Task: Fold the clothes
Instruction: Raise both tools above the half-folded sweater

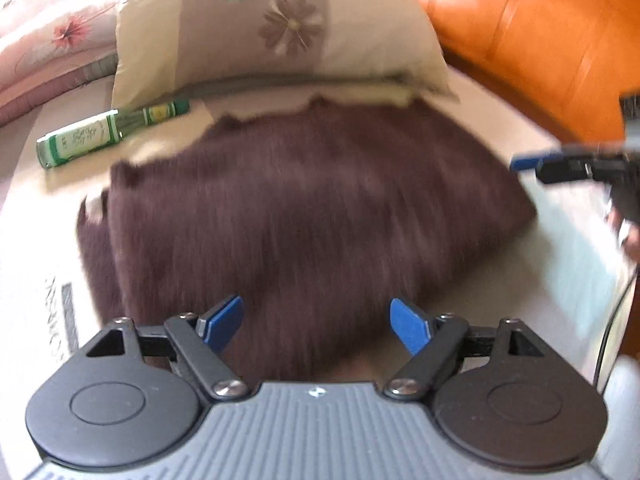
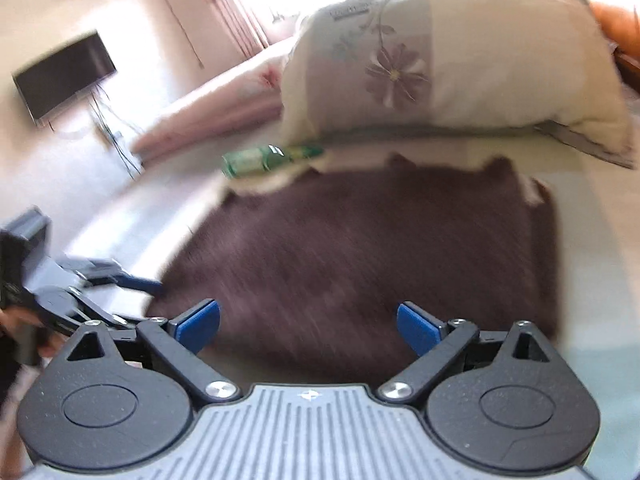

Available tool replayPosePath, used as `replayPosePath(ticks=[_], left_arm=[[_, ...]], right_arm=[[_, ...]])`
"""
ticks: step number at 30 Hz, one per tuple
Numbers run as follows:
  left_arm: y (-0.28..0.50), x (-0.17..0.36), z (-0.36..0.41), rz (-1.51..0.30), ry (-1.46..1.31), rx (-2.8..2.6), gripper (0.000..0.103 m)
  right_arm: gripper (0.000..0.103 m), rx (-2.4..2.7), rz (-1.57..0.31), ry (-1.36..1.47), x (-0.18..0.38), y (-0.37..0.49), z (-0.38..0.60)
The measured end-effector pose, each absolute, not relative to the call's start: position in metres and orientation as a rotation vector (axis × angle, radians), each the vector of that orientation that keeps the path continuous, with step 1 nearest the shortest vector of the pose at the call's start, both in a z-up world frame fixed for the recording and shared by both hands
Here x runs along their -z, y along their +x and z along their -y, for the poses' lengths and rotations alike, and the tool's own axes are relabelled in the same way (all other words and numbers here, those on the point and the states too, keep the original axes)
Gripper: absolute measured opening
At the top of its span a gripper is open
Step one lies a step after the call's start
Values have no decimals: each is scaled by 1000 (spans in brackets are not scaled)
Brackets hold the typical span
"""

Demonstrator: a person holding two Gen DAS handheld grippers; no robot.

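Now, left gripper (image 1: 316, 322): jaws spread wide, blue pads apart with nothing between them, hovering over the near edge of the garment and not touching it.
Right gripper (image 2: 308, 326): also released, its blue pads standing wide apart and empty, poised above the near edge of the same cloth.
Each seen by the other: from the left wrist view the right gripper's blue fingertip juts in at the far right edge; from the right wrist view the left gripper shows at the lower left, its fingertip just beside the cloth's left edge.
Garment: a dark brown fuzzy garment (image 1: 304, 208) lies spread flat on the bed, in a rough rectangle, ragged along its far edge; both views are blurred, so its folds cannot be made out.
Bed surface (image 1: 568, 240): pale sheet, showing on both sides of the cloth.
Bottle: a green glass bottle (image 1: 108, 130) lies on its side near the far left corner of the garment, its neck towards the pillow.
Pillow: a cream pillow (image 1: 280, 28) with purple flower print sits just beyond the cloth's far edge.
Quilt: a pink floral quilt (image 1: 44, 40) is bunched to the left of the pillow.
Headboard: an orange wooden headboard (image 1: 540, 40) rises at the right.
Wall: a dark television (image 2: 64, 74) hangs on it, with cables trailing below.
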State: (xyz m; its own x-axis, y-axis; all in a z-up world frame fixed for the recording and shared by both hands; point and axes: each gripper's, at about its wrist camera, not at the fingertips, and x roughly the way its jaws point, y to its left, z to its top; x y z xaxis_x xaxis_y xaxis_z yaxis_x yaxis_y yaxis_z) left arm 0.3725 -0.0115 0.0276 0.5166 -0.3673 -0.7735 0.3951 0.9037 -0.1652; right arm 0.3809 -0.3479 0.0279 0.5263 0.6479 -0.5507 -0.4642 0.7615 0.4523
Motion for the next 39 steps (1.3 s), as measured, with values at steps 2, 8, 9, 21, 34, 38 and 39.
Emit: replayPosePath(ticks=[2, 8, 9, 21, 34, 38, 39], left_arm=[[405, -27, 5, -947, -90, 480, 81], [476, 20, -28, -1081, -469, 544, 81], [479, 27, -35, -1093, -496, 540, 81], [478, 10, -119, -989, -566, 429, 79], [533, 35, -108, -1084, -568, 372, 77], [519, 17, -113, -1090, -531, 266, 80], [515, 11, -110, -1091, -500, 233, 80]], right_arm=[[103, -708, -767, 339, -26, 412, 342], [103, -775, -927, 677, 31, 503, 328], [102, -764, -947, 674, 38, 508, 329], [103, -594, -903, 481, 14, 505, 410], [101, -650, -918, 466, 38, 555, 373], [103, -537, -931, 440, 28, 545, 393], [103, -506, -930, 440, 21, 539, 395]])
